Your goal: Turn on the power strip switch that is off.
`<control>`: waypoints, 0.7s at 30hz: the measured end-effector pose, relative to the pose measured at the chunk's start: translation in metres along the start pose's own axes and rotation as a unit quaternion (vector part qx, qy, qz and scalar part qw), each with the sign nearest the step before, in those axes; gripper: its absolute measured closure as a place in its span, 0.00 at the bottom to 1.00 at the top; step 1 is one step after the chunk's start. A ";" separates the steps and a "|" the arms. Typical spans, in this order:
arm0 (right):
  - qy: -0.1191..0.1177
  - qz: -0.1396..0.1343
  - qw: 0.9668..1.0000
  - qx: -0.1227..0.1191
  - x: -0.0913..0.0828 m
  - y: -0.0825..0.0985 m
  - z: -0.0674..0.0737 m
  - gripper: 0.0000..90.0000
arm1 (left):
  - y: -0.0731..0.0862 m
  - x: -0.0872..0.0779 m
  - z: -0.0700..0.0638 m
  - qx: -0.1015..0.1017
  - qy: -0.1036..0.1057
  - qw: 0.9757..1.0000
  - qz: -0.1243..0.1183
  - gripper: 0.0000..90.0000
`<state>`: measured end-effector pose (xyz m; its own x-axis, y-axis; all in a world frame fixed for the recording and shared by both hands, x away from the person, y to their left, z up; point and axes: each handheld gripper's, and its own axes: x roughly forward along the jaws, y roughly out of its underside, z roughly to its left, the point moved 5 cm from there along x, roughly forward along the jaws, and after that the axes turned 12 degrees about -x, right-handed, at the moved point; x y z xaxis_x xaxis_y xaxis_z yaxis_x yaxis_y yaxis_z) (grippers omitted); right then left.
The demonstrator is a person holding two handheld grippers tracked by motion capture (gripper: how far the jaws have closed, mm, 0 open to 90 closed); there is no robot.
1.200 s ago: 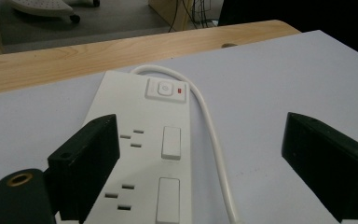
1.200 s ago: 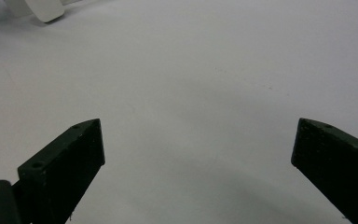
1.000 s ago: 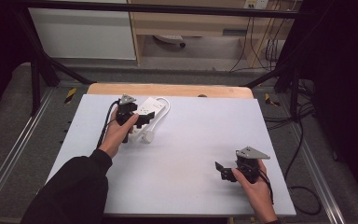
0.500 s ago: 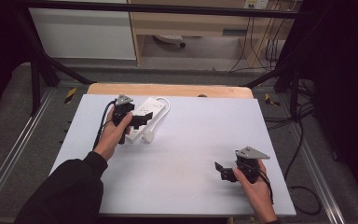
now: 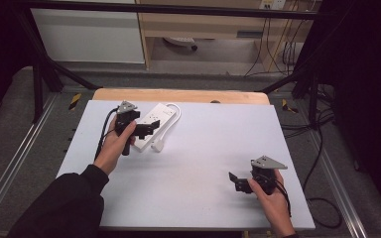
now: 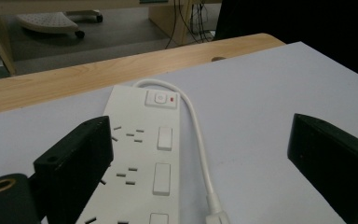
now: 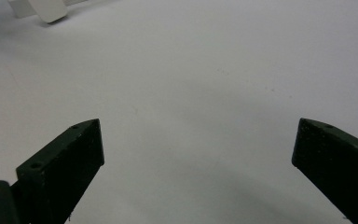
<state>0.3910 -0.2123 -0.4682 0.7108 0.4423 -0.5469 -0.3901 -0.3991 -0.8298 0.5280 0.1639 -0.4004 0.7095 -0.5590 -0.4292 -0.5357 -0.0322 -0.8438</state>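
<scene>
We hold the left gripper [image 5: 146, 128] over the power strip [image 6: 142, 158], which lies on the far left part of the worktop [image 5: 203, 148], near the wooden back edge [image 5: 178, 95]. Its fingers [image 6: 77, 161] stand wide apart: one hangs over the socket side of the strip, the other over bare worktop beyond the white cord [image 6: 200, 140]. Nothing is gripped yet. We judge the work to be at the approach stage; the strip is not lifted, and closing on the body or the cord remains to be done. The plug [image 5: 158, 145] lies just beside the strip's near end; whether any finger touches the strip we cannot tell from these angles. The right gripper [image 5: 240, 182] rests low at the near right, well apart from the strip, its fingers [image 7: 65, 163] also spread with nothing between them. Open room is ample across the centre and right of the worktop. The back edge sits close behind the strip, so clearance there is limited; movement toward us is unobstructed.
</scene>
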 end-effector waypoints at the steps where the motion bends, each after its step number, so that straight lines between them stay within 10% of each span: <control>1: 0.000 0.000 1.000 0.001 0.000 0.000 0.000 0.03 | 0.000 -0.002 0.000 0.001 0.000 1.000 -0.002 0.08; 21: 0.000 0.002 1.000 -0.003 0.001 0.000 0.001 0.03 | 0.004 -0.043 0.006 -0.004 0.007 1.000 -0.004 0.08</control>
<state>0.3913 -0.2111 -0.4689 0.7084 0.4410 -0.5510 -0.3902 -0.4058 -0.8265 0.4978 0.1926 -0.3871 0.7074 -0.5705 -0.4172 -0.5330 -0.0429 -0.8450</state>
